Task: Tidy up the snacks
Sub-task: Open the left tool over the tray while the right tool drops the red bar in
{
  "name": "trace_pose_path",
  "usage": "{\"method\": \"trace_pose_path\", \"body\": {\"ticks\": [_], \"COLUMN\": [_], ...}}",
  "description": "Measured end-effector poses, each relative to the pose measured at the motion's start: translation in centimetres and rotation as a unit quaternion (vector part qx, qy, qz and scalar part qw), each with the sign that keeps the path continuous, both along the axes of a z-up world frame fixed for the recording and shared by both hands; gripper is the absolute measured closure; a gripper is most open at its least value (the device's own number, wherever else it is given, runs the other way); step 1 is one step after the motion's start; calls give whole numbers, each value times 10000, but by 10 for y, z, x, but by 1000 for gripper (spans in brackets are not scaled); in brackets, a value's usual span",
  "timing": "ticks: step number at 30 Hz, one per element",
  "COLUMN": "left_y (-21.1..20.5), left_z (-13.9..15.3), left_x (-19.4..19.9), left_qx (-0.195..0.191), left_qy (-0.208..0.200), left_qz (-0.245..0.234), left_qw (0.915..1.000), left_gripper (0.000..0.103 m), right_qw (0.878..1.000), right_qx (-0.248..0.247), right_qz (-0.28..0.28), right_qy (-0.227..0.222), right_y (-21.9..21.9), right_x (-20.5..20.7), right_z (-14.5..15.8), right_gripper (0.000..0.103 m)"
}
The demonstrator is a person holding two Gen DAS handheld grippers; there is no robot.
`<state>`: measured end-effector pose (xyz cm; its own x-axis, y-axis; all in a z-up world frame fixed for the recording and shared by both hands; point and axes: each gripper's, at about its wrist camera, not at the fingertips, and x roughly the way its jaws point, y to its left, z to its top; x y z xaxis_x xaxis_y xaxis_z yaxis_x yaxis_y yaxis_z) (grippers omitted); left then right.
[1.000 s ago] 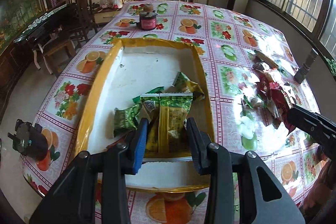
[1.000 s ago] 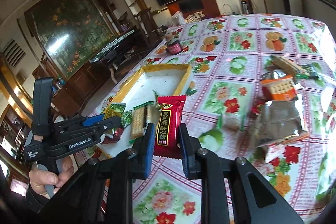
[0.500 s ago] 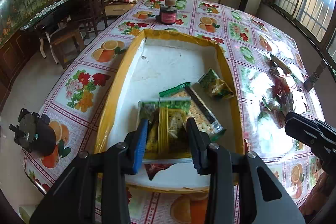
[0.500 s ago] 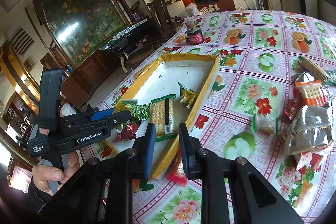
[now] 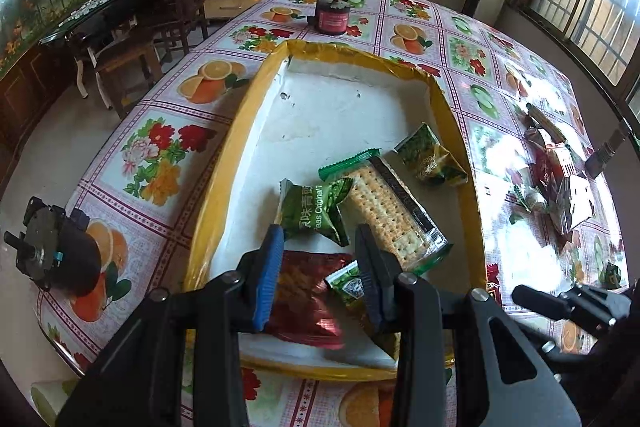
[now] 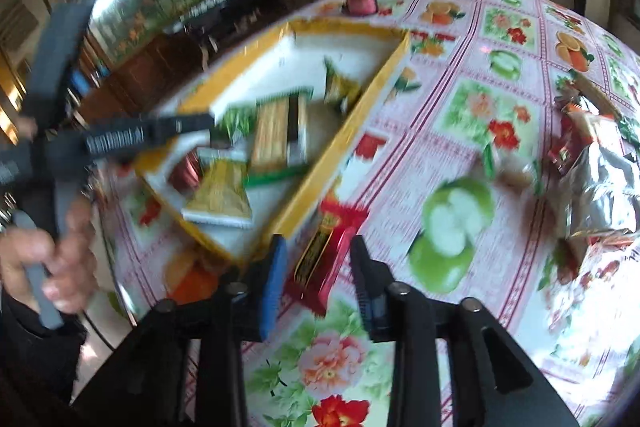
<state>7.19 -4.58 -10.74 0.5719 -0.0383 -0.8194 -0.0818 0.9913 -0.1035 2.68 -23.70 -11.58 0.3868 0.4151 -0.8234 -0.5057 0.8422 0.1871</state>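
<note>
Yellow-walled tray [image 5: 224, 187], seen from both wrists, with the step in hand: getting the bright red packet [image 6: 320, 263] into it.

Left: a hand [image 6: 36, 267] holds the left gripper [image 5: 316, 247] low over the near end of the tray. Its tongs stand partly spread and pinch nothing. A yellow-green packet [image 6: 218, 195] lies flat under them, against the right finger.

Centre: the right gripper [image 6: 316, 241] hangs over the tray's near right corner. Its jaws are opening, with the bright red packet between them and a gap showing at each pad. That packet lies on the tablecloth [image 6: 460, 115], just outside the tray wall, not in it.

To do this well, it seems best that you close on the packet's long sides, lift it clear of the rim, and let go only above bare tray floor. Keep your two grippers apart; they are near each other here.

Right: loose snacks [image 5: 560, 187] wait on the cloth, well apart from the tray.

Count:
- One tray.
- Five packets inside it: two green pea packets [image 5: 312, 211], one cracker sleeve [image 5: 396, 215], one dark red foil packet [image 5: 304, 303] and the yellow-green packet.
- One bright red packet outside.
- One jar [image 5: 332, 17] beyond the far rim.
- The loose snacks overlap too much to number.
</note>
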Motion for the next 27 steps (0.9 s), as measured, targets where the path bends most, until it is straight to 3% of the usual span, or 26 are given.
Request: {"method": "trace_pose_path", "body": {"ticks": [3, 4, 5, 9, 12, 16, 22, 27], "left_y": [-2, -3, -3, -2, 1, 7, 15, 19], "left_z": [0, 0, 1, 5, 7, 10, 15, 18], "left_x": [-1, -2, -2, -3, -3, -5, -10, -15], "left_qx": [-22, -17, -23, -53, -76, -83, -115, -134], "left_qy": [19, 18, 17, -23, -57, -95, -103, -115], "left_qz": [-40, -51, -56, -30, -4, 95, 198, 256], "left_qw": [10000, 10000, 10000, 10000, 10000, 9999, 9997, 9995], "left_gripper": [64, 64, 64, 64, 64, 64, 64, 64], "right_qw": [9986, 9979, 9978, 9994, 9986, 9965, 9930, 9932], "right_qx": [-490, -592, -607, -259, 93, 545, 626, 701], "right_qz": [100, 124, 113, -32, -125, 269, 935, 854], "right_qy": [-149, -219, -246, -232, -503, -569, -366, -377], "right_y": [10, 9, 7, -13, -21, 2, 60, 57], "right_x": [-2, -2, -1, 8, 8, 11, 20, 21], "right_z": [-9, -11, -10, 2, 29, 53, 34, 29], "right_gripper": [68, 78, 80, 85, 85, 85, 85, 80]}}
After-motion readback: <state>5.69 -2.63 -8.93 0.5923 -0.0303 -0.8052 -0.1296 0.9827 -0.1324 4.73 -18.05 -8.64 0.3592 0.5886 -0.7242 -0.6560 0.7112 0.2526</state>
